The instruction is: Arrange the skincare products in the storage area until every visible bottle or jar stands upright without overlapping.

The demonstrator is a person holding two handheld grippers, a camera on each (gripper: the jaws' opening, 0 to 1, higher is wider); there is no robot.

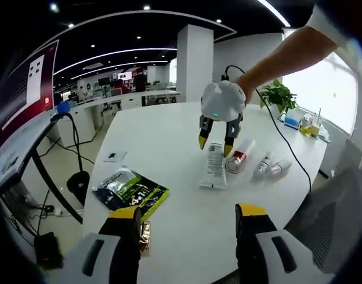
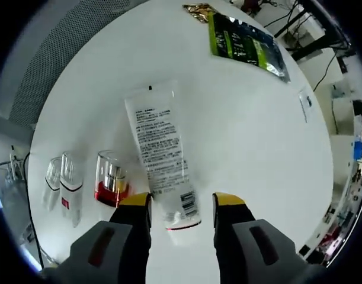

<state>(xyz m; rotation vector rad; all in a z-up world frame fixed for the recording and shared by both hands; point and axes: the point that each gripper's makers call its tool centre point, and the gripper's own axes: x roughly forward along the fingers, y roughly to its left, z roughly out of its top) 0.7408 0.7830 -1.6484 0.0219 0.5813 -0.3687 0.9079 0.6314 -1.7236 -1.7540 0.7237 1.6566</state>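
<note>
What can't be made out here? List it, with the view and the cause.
- White tube, right gripper view: its printed text is too small to read, and its cap end is partly behind the right gripper.
- Clear bottles, left gripper view: their labels are too small to read.
- Green packet, right gripper view: its print is distorted near the rim.
- Small card, left gripper view: its marking is too small to read.

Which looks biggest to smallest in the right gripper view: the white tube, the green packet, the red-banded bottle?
1. White tube, clearly the largest, lying flat between the right gripper's open jaws.
2. Green packet, though it lies farther from the camera, so its true size is unsure.
3. Red-banded bottle, smallest.
</note>
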